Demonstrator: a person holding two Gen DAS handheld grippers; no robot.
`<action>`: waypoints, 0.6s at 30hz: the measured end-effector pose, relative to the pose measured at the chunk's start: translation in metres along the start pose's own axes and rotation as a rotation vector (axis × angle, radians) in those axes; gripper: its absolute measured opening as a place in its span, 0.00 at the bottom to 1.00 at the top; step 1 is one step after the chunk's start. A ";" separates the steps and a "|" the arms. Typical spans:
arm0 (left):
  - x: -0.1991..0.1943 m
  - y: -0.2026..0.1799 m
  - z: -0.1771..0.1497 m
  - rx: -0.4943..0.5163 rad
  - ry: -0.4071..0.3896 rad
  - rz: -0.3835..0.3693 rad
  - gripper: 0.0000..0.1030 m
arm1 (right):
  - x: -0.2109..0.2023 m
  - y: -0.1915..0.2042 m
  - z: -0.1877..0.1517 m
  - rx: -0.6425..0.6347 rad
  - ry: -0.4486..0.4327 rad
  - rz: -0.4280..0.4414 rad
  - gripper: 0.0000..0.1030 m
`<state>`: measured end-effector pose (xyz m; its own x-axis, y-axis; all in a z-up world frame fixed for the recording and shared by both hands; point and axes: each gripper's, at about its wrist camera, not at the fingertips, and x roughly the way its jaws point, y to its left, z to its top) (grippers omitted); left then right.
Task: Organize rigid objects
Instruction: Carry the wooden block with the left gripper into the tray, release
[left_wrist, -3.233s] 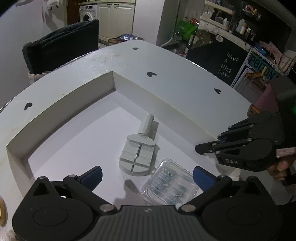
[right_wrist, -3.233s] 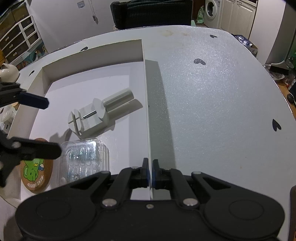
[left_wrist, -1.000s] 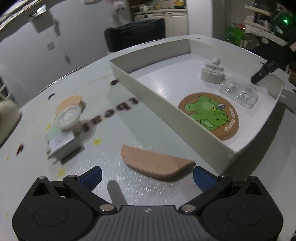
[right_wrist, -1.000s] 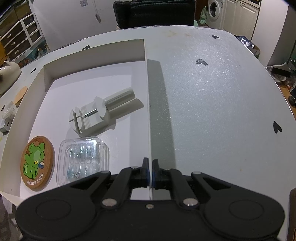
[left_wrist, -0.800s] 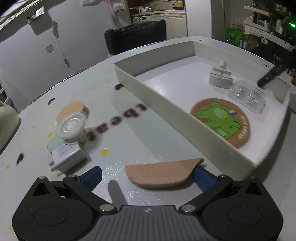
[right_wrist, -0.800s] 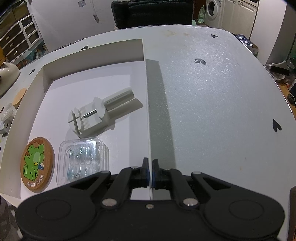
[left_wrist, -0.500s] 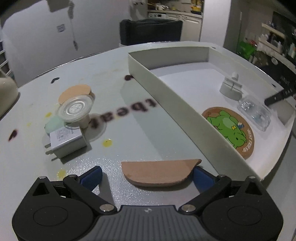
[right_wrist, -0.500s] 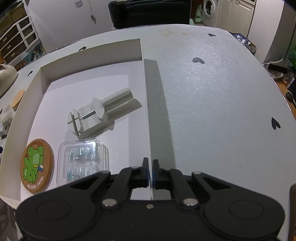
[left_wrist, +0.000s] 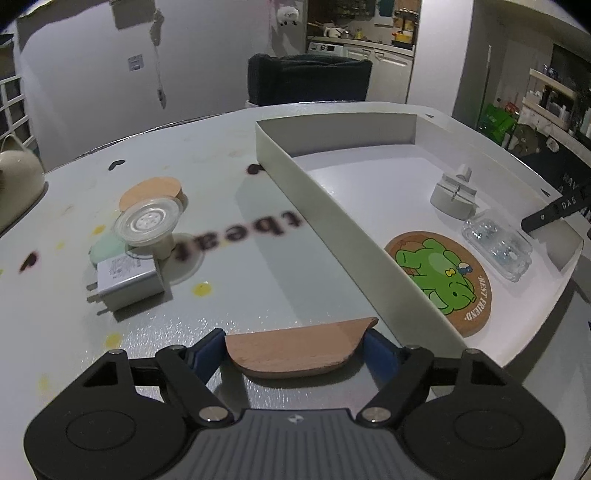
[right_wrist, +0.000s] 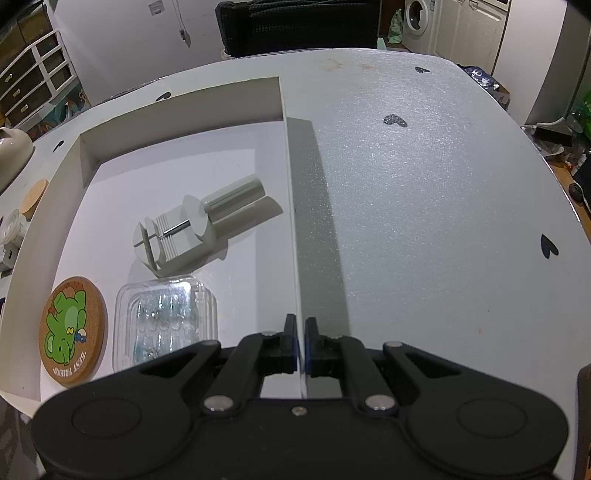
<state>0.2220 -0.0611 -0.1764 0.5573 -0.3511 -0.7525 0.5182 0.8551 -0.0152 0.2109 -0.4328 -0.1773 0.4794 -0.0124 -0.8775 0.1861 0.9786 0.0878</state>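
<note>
A flat wooden piece (left_wrist: 299, 349) lies on the table between the blue pads of my left gripper (left_wrist: 295, 350), which has closed in on its two ends. My right gripper (right_wrist: 300, 347) is shut on the right wall of the white box (right_wrist: 291, 206). In the box lie a green-frog cork coaster (left_wrist: 441, 280), a clear plastic case of small parts (left_wrist: 496, 249) and a grey watch-link tool (left_wrist: 456, 192). The same three show in the right wrist view: coaster (right_wrist: 72, 330), case (right_wrist: 164, 321), tool (right_wrist: 199, 225).
On the table left of the box stand a white charger plug (left_wrist: 127, 282), a clear round lid on a stand (left_wrist: 149, 225), a mint disc and a round wooden lid (left_wrist: 153, 190). A cream teapot (left_wrist: 16, 177) sits at the far left. A dark chair (left_wrist: 308, 79) stands behind the table.
My left gripper left the box, swung left to the wooden piece and closed its fingers from wide open onto the piece's ends. The coaster now lies in the box. The right gripper stayed put.
</note>
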 end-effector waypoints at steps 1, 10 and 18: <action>-0.001 0.001 -0.001 -0.010 -0.002 0.004 0.78 | 0.000 0.000 0.000 0.000 0.000 0.000 0.06; -0.026 0.014 0.008 -0.133 -0.041 0.062 0.78 | 0.000 0.000 0.000 0.000 0.000 0.000 0.06; -0.044 0.002 0.037 -0.146 -0.099 0.051 0.78 | -0.001 -0.001 0.000 -0.005 -0.002 0.006 0.05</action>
<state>0.2227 -0.0587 -0.1191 0.6454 -0.3357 -0.6862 0.3918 0.9166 -0.0799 0.2099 -0.4332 -0.1764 0.4824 -0.0071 -0.8759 0.1791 0.9796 0.0908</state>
